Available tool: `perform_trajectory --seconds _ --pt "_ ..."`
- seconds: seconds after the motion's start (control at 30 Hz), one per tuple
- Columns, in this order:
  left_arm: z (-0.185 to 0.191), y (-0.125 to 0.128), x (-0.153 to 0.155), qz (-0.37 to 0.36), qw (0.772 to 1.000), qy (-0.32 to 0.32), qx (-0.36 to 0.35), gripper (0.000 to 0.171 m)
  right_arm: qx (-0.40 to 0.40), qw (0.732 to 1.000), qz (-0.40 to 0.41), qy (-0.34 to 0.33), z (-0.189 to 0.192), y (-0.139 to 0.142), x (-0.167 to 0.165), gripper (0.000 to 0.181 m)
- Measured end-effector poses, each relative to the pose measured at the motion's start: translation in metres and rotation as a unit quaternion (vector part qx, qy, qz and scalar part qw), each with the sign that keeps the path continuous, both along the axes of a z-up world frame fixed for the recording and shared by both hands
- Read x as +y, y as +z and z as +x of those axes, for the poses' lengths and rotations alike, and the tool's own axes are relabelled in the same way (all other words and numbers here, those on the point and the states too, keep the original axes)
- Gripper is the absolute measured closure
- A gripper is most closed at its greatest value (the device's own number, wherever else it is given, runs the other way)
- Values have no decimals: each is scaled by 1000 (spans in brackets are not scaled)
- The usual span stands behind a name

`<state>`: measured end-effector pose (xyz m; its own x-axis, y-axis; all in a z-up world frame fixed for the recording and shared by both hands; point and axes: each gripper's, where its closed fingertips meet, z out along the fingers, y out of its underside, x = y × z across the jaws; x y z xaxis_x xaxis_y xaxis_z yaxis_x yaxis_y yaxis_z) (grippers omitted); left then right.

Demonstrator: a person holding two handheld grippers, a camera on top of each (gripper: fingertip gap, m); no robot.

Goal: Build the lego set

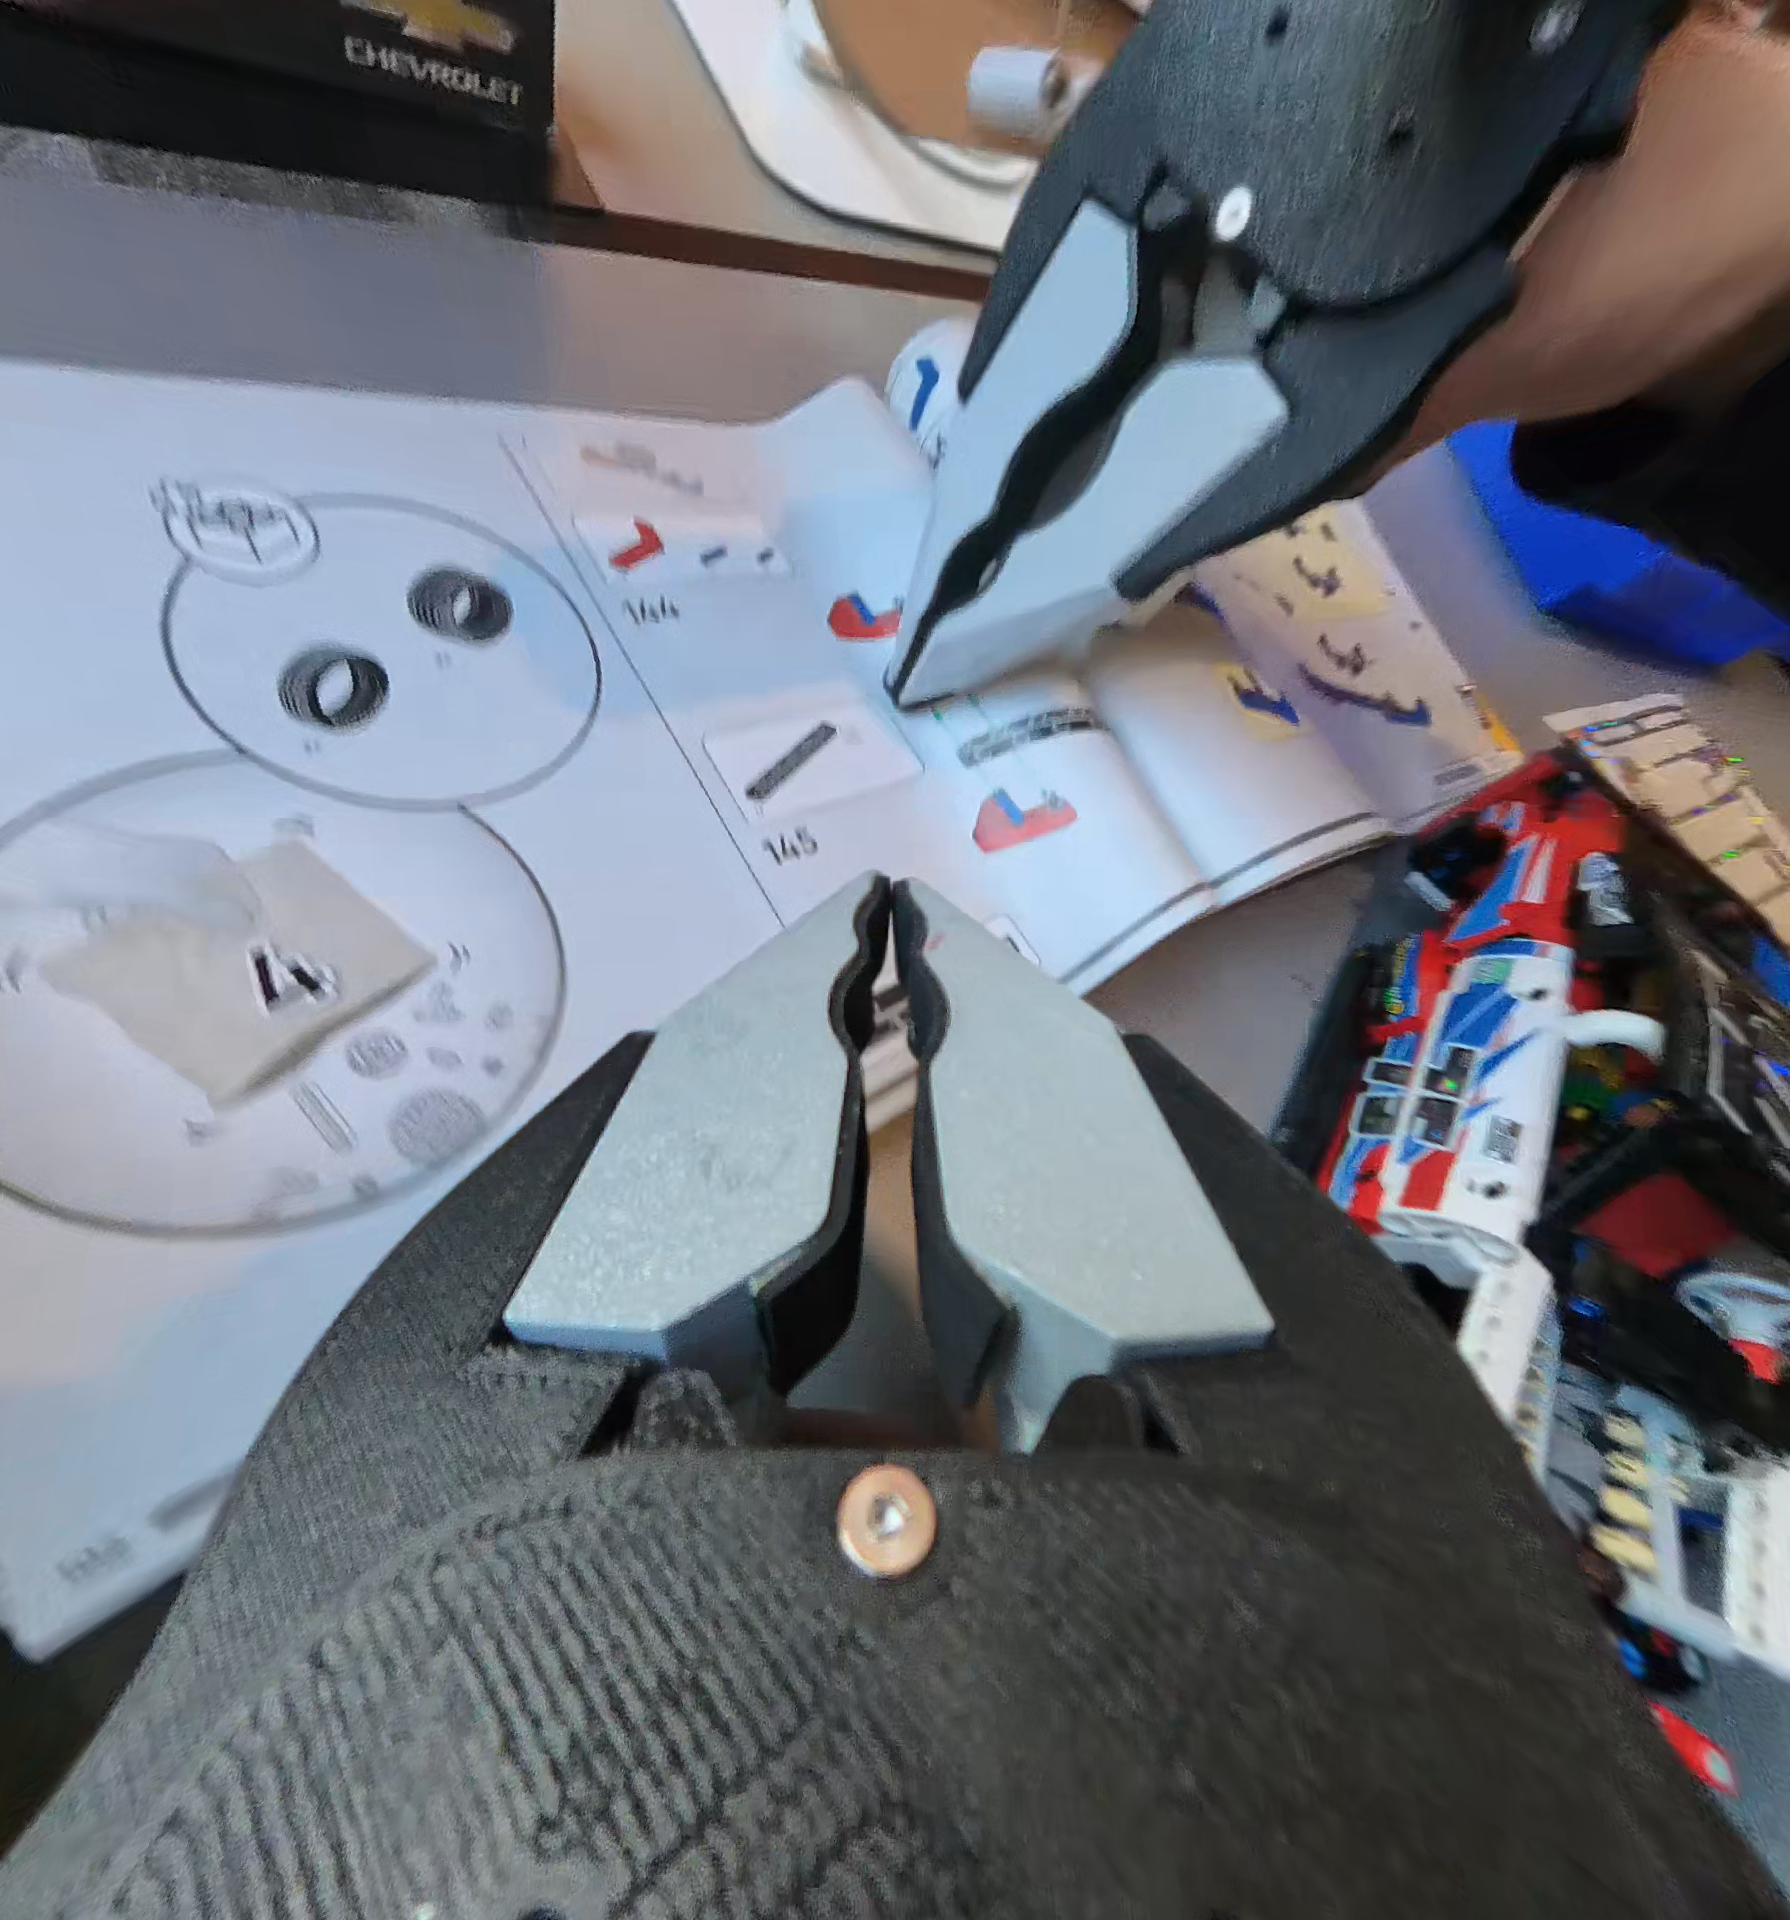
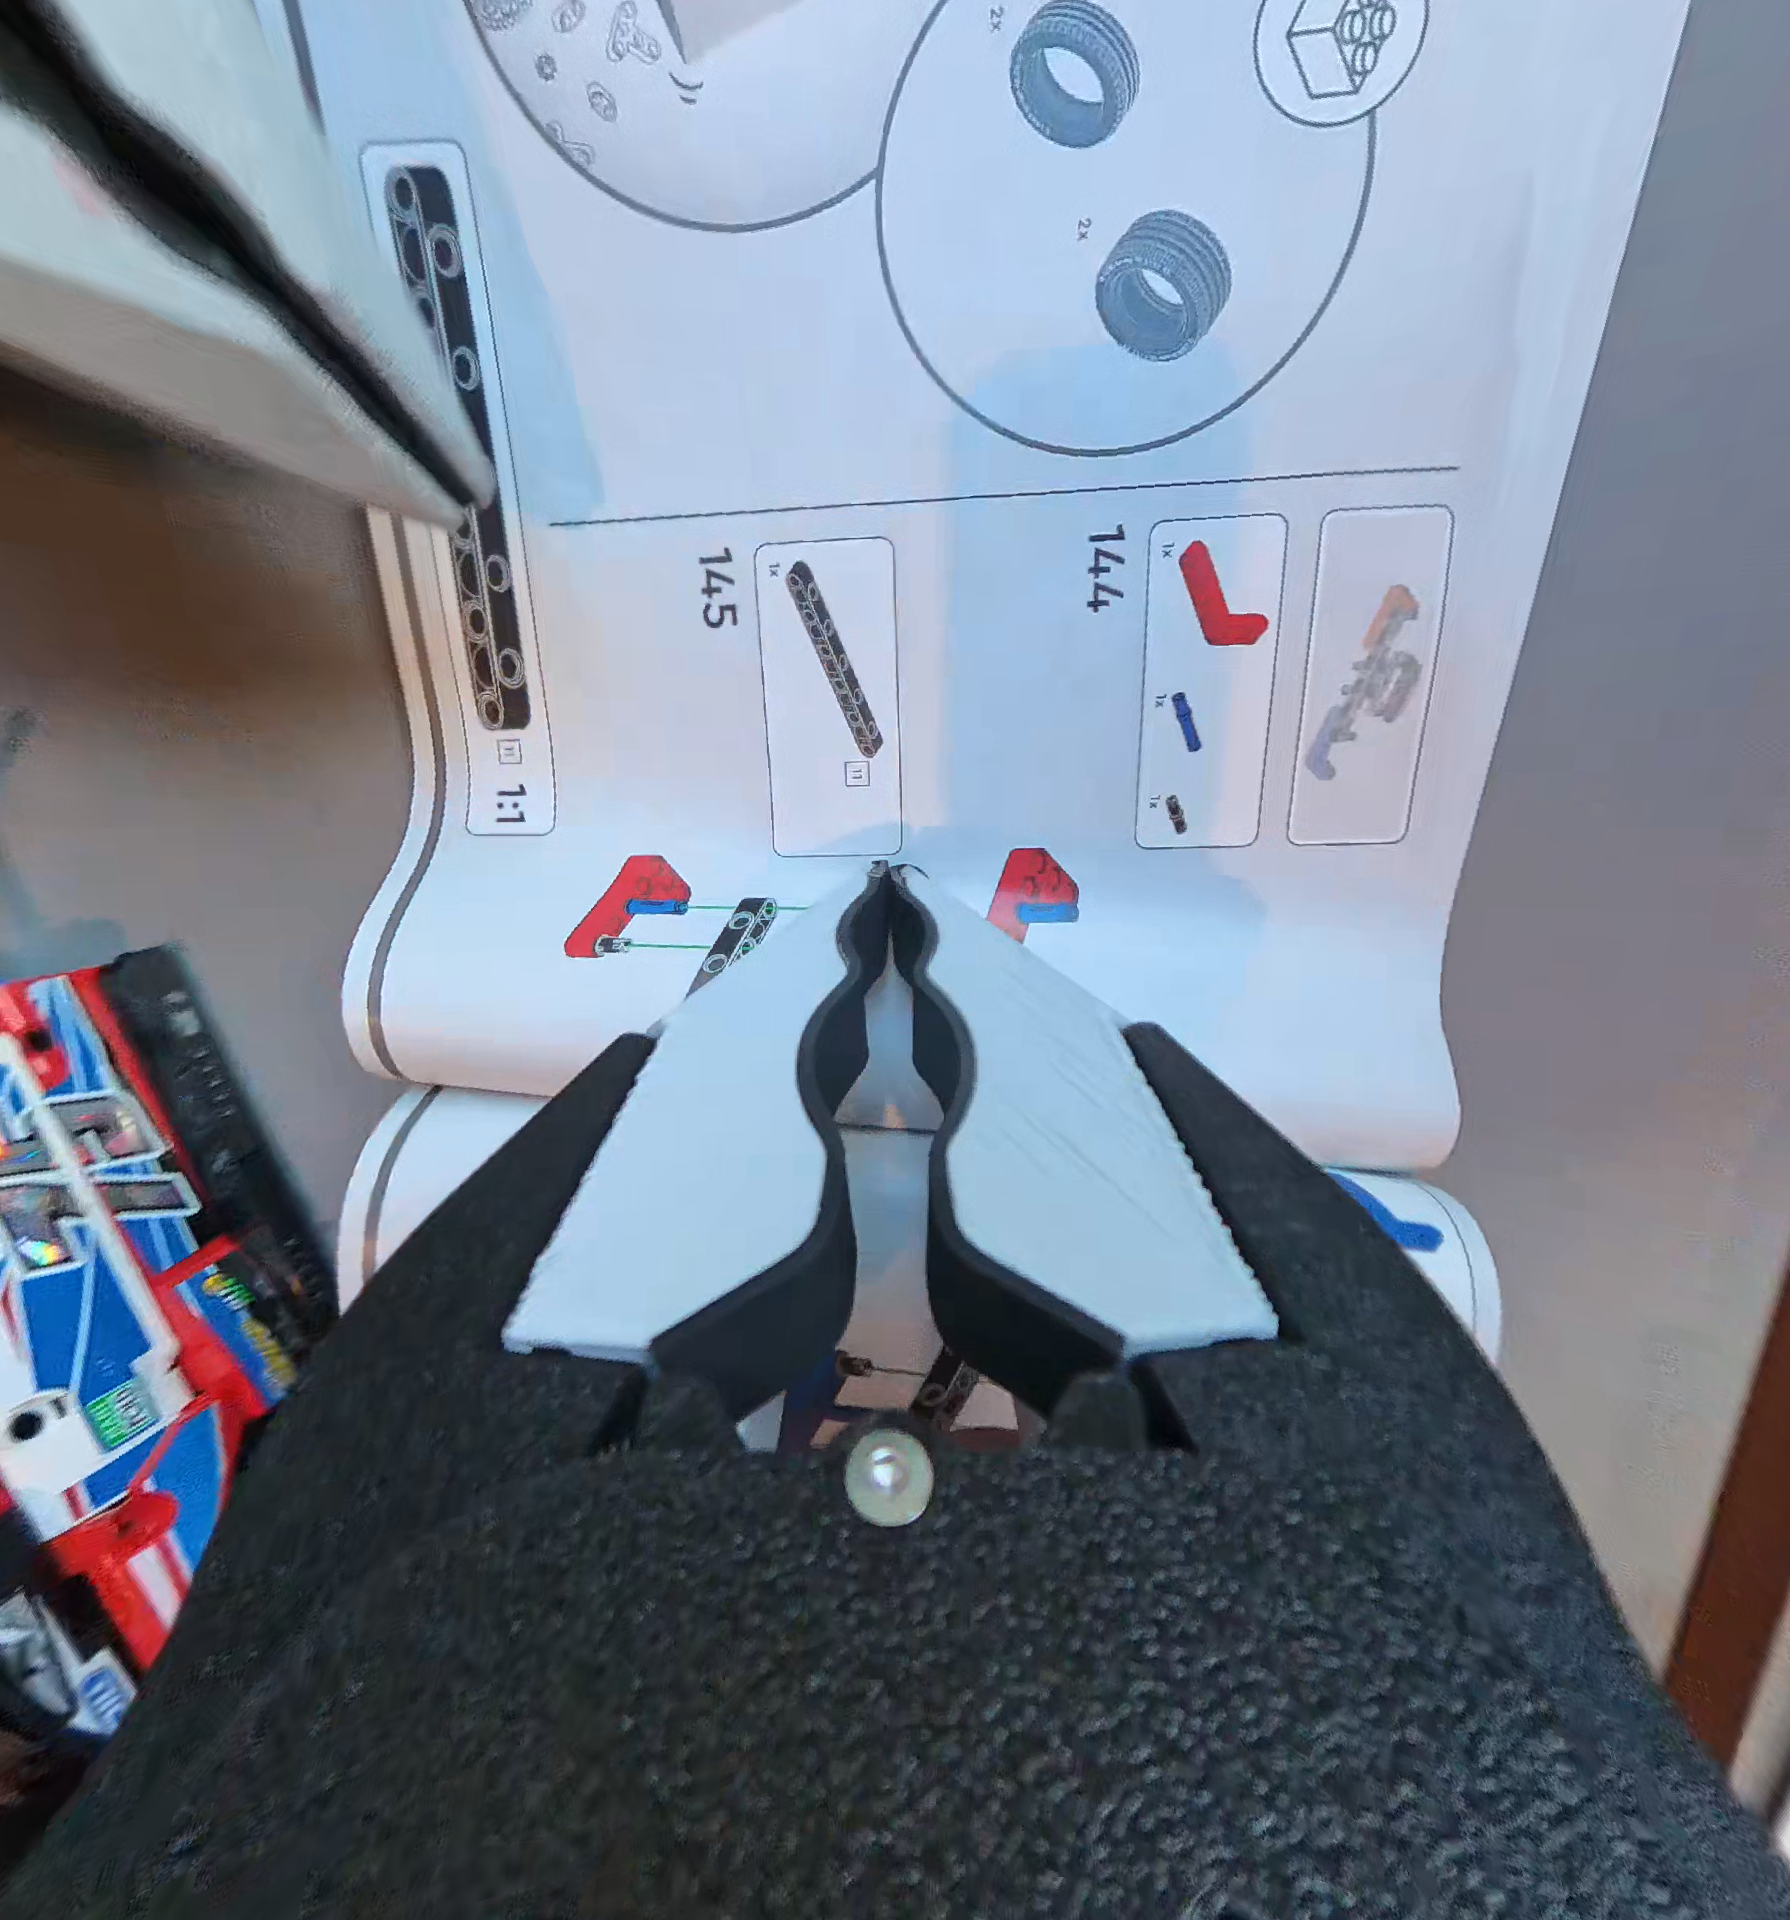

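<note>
My right gripper (image 2: 886,878) tips cover part of the instruction booklet (image 2: 974,416) drawing under them; whether they pinch a page, can't tell. A blurred grey-black shape (image 2: 195,312) at top left hides the booklet's long black bar drawing midway; can't identify it. The lego car (image 2: 70,1299) is cut by the left edge here, and cut by the right edge and smeared in the left wrist view. My left gripper (image 1: 891,894) body blocks the booklet's lower corner. The blue bin (image 1: 1618,561) sits mostly behind my arm (image 1: 1701,260).
</note>
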<state>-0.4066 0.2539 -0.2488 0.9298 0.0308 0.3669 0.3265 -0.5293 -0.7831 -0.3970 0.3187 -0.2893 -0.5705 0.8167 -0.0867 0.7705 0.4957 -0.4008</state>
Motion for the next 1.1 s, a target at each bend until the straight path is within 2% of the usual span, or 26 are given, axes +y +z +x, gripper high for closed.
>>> perform_trajectory --seconds 0.07,0.13,0.2,0.33,0.4,0.47,0.53,0.57,0.6,0.67,0.7,0.77,0.8,0.87,0.9,0.97,1.03,1.1 --pt "-1 9 -6 6 1000 -6 19 171 11 1000 -1 22 9 1 -13 181" --pt "-9 20 -11 43 999 16 24 171 27 998 16 53 17 2 -22 181" --pt "-8 14 -11 37 999 20 19 171 30 998 22 59 18 4 -24 181" --pt "7 -13 -8 -12 998 -12 64 166 21 998 -50 -18 9 13 -33 181" --pt "18 -15 -11 -26 998 -34 56 151 55 997 -28 -40 7 27 -28 175" --pt "34 6 -11 11 996 -54 64 146 112 988 -16 -103 8 52 -20 169" --pt "47 23 -13 42 992 -63 101 143 179 969 -66 -158 24 84 -30 160" --pt "60 30 -18 45 991 -79 97 138 209 958 -89 -173 38 98 -39 161" --pt "78 40 -28 41 991 -105 76 130 234 949 -98 -187 54 108 -44 162" --pt "110 80 -67 65 982 -173 39 122 266 934 -89 -223 91 116 -46 162" --pt "107 104 -88 77 981 -176 39 127 274 927 -89 -238 108 119 -48 163" --pt "58 140 -128 81 980 -143 109 154 283 918 -97 -260 138 122 -49 163" --pt "17 148 -148 56 980 -114 156 153 288 913 -97 -272 150 122 -47 163" --pt "-77 141 -186 -51 972 -37 228 143 304 903 -102 -285 164 124 -48 164" --pt "-122 130 -203 -109 962 5 251 139 312 899 -106 -288 163 124 -49 165" --pt "-177 93 -228 -223 941 24 253 139 317 900 -104 -281 156 124 -54 165" --pt "-197 53 -239 -320 916 -2 244 135 315 911 -88 -249 141 127 -63 165" --pt "-216 20 -244 -397 870 -31 291 137 316 919 -71 -223 125 132 -69 165"
